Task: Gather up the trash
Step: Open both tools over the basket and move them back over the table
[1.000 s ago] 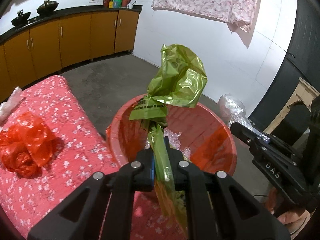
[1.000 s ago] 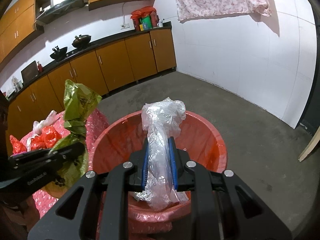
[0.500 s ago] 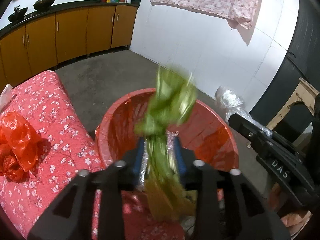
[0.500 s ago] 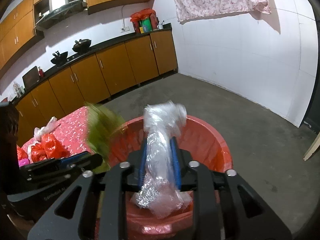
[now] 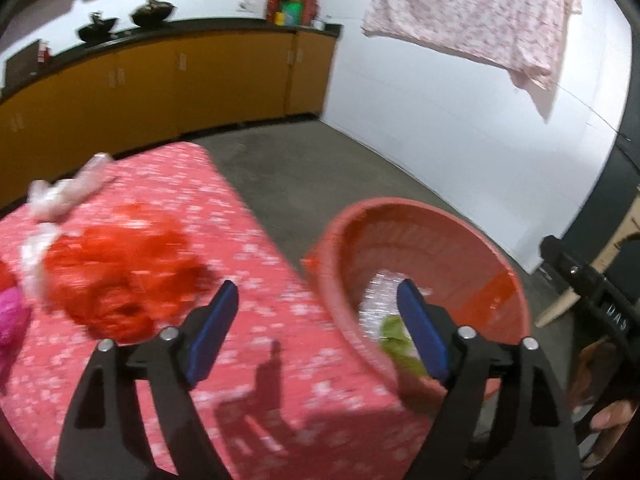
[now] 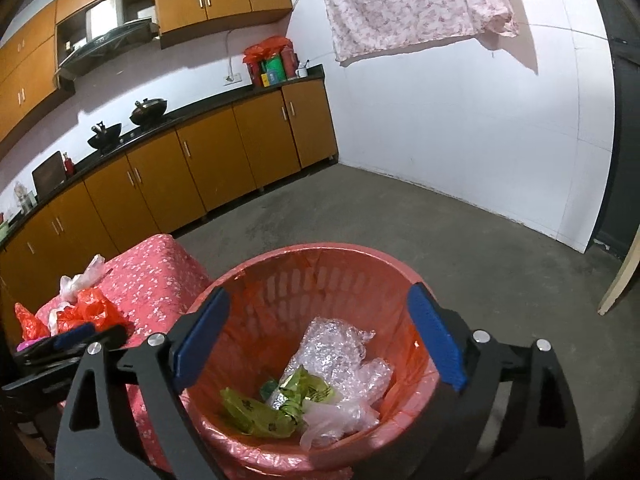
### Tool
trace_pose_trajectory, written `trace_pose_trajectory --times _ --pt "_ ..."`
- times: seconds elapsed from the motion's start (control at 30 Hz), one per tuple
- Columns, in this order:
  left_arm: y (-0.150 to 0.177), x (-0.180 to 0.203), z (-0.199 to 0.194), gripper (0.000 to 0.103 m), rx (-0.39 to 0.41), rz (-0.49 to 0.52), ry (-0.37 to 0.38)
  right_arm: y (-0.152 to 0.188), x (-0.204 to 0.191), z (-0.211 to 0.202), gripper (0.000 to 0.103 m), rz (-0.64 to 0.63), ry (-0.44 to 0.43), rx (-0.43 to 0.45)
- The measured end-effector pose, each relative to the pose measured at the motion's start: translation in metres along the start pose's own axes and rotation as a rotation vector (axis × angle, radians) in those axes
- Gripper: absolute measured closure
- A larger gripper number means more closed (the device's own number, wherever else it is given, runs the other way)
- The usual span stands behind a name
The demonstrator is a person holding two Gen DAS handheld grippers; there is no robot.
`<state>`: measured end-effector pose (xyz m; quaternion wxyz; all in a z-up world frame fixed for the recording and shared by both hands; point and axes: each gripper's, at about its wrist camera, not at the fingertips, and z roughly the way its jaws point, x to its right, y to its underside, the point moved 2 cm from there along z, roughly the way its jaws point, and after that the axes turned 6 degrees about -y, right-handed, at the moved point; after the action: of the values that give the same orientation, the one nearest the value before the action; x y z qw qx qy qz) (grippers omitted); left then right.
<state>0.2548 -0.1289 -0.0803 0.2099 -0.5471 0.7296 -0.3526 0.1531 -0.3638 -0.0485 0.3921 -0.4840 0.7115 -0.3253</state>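
Note:
A red basket [image 6: 320, 258] lined with a red bag stands on the floor beside the red flowered table [image 5: 224, 208]. Inside it lie the green plastic bag [image 6: 276, 404] and clear bubble wrap [image 6: 336, 354]; both also show in the left wrist view, green bag [image 5: 396, 336]. My right gripper [image 6: 316, 340] is open and empty above the basket. My left gripper [image 5: 316, 332] is open and empty over the table's right edge, by the basket [image 5: 440, 216]. Red plastic bags [image 5: 120, 268] and a white bag [image 5: 64, 196] lie on the table.
A pink item [image 5: 10, 316] lies at the table's left edge. Orange kitchen cabinets [image 6: 200, 176] run along the back wall. A flowered cloth [image 6: 412, 4] hangs on the white wall. A wooden frame [image 6: 620, 276] leans at the right. The floor is bare concrete.
Both grippers opened and dropped their loads into the basket: the left let go of the green bag, the right the clear wrap. The left gripper swung left toward the table.

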Motion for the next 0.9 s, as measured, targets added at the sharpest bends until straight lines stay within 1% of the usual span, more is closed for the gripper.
trace_pose_trajectory --times 0.1,0.17,0.3,0.4,0.6,0.73,0.8,0.9 --pt "0.004 -0.029 -0.019 0.016 0.032 -0.02 -0.079 0.0 -0.013 0.001 0.012 -0.004 -0.025 0.004" --pt "0.006 -0.045 -0.029 0.014 0.042 -0.036 -0.118 0.002 -0.022 0.001 0.012 -0.004 -0.048 0.002" --pt "0.013 -0.084 -0.053 0.009 0.071 -0.073 -0.21 0.003 -0.05 0.006 0.012 -0.037 -0.095 -0.013" --pt "0.024 -0.12 -0.076 0.007 0.095 -0.099 -0.308 0.005 -0.074 0.008 0.012 -0.076 -0.14 -0.025" --pt "0.047 -0.192 -0.106 0.005 0.098 -0.163 -0.487 0.015 -0.126 0.016 0.012 -0.165 -0.228 -0.062" --pt "0.059 -0.238 -0.113 0.005 0.079 -0.212 -0.586 0.026 -0.159 0.024 0.012 -0.212 -0.297 -0.099" --pt "0.065 -0.257 -0.113 0.004 0.066 -0.244 -0.612 0.032 -0.178 0.029 0.012 -0.247 -0.332 -0.114" --pt "0.071 -0.281 -0.111 0.004 0.043 -0.289 -0.622 0.04 -0.208 0.035 0.012 -0.295 -0.393 -0.136"
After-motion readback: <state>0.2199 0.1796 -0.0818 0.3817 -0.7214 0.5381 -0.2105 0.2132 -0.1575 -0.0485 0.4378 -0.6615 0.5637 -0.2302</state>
